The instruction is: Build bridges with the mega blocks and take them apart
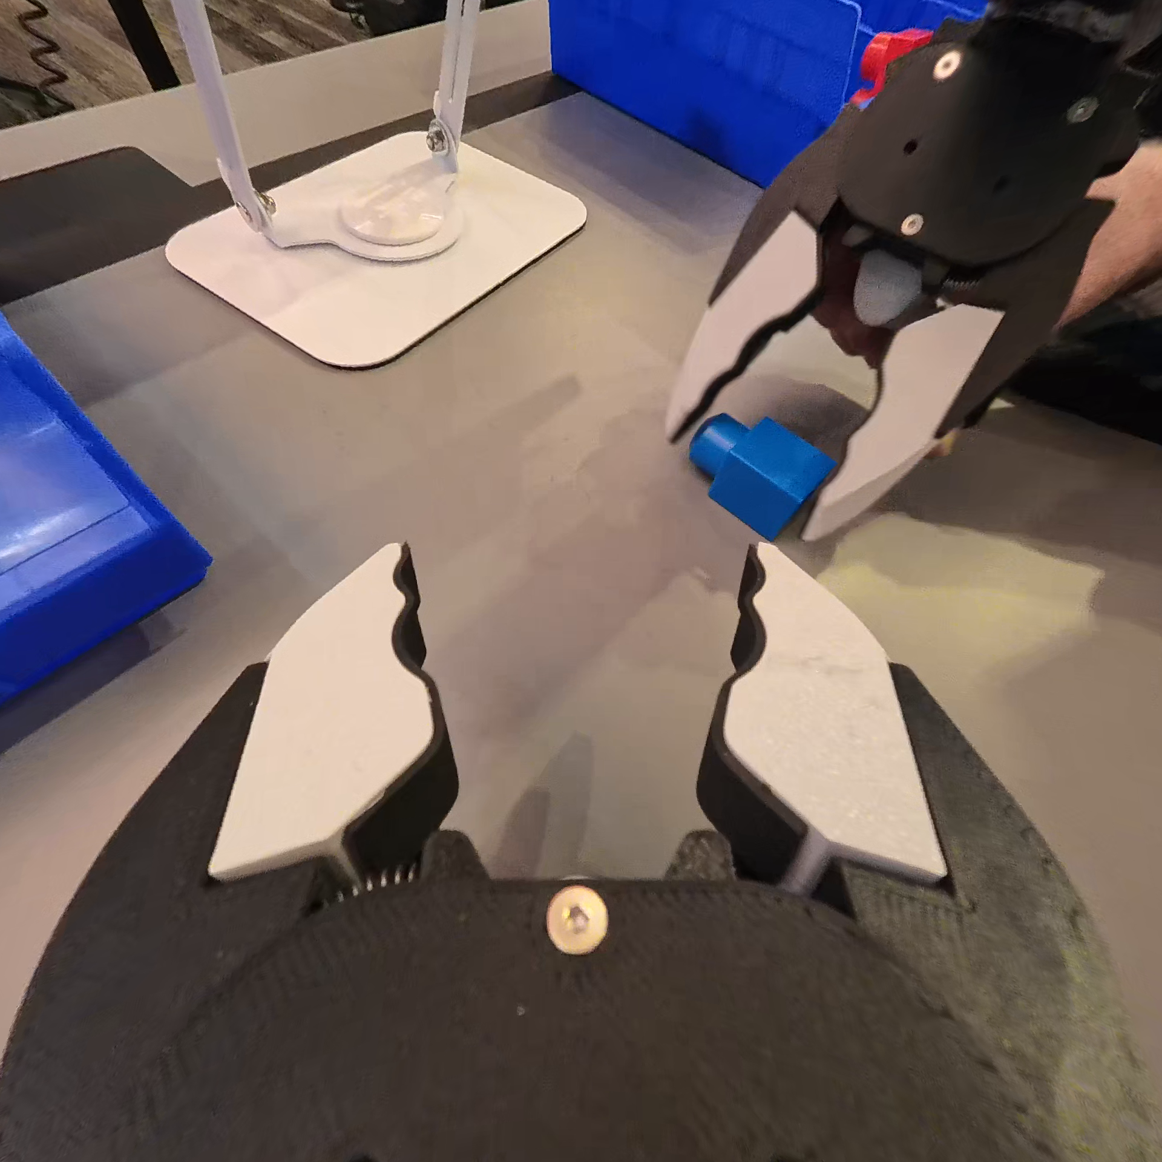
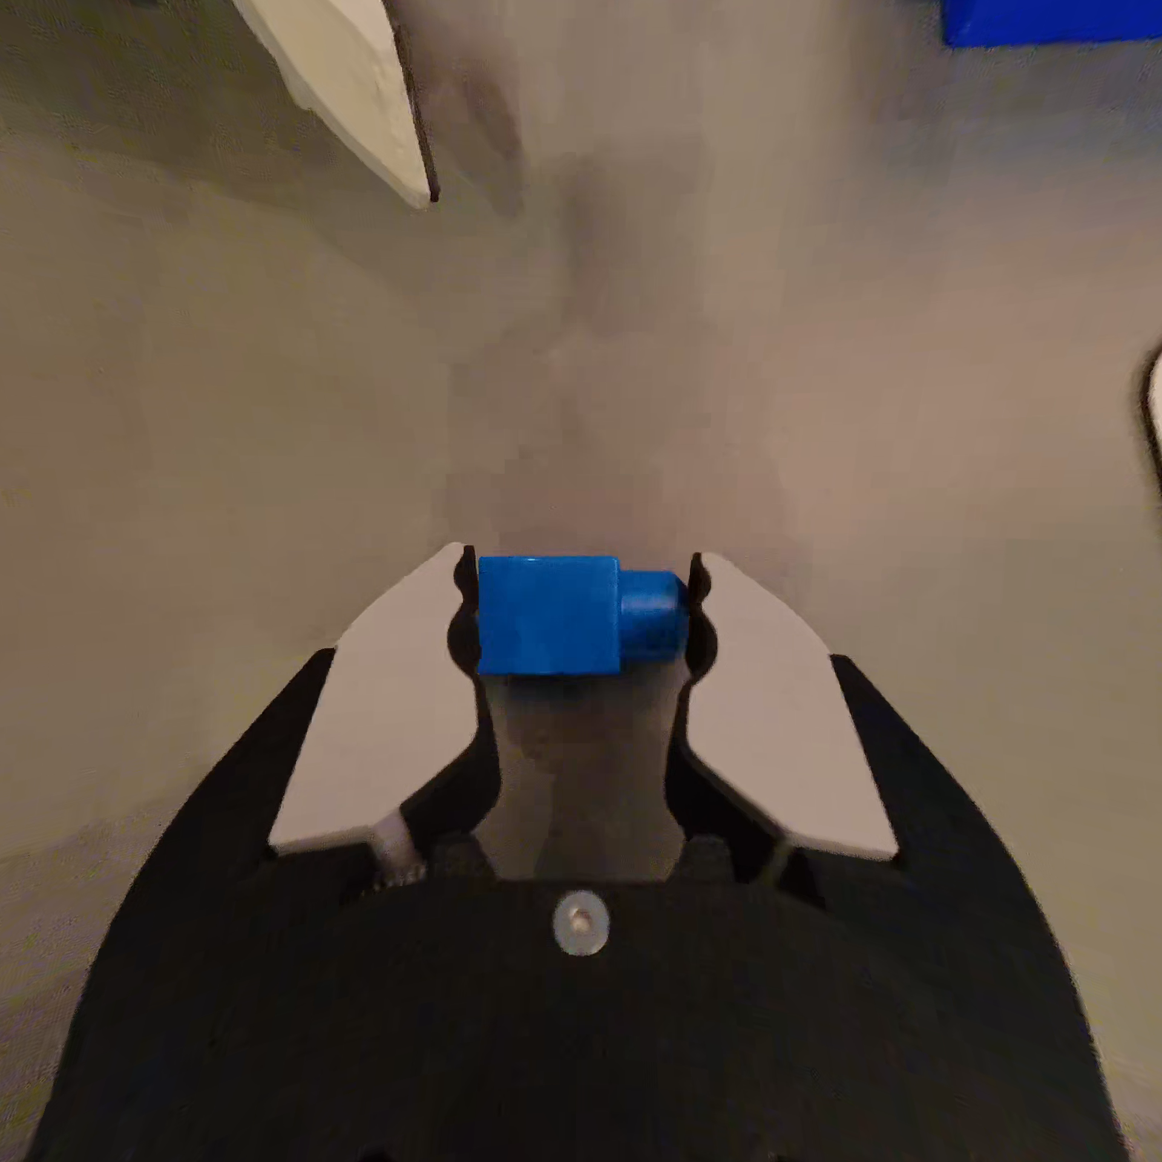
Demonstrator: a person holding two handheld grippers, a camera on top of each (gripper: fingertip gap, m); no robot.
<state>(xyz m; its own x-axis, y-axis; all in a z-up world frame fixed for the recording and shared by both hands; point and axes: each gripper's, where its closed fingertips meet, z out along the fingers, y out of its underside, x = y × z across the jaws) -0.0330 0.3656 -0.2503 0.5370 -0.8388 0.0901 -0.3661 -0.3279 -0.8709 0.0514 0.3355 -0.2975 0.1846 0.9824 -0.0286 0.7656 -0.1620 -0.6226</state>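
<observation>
A grey table (image 1: 390,453) is seen across both views, its surface glossy and lightly reflective. Toward eleven o'clock in the left wrist view, a white flat stand base (image 1: 377,276) with rounded corners is laid on the table, and two slim white struts (image 1: 214,107) are bolted to it and rise out of the top edge. A dark mat (image 1: 82,214) is seen at ten o'clock, beside the base. Beyond the table, at eleven o'clock, a patterned carpet (image 1: 94,50) and a dark coiled cable (image 1: 38,56) are visible. In the right wrist view, a white, dark-rimmed edge (image 2: 1154,415) is cut off at three o'clock.
</observation>
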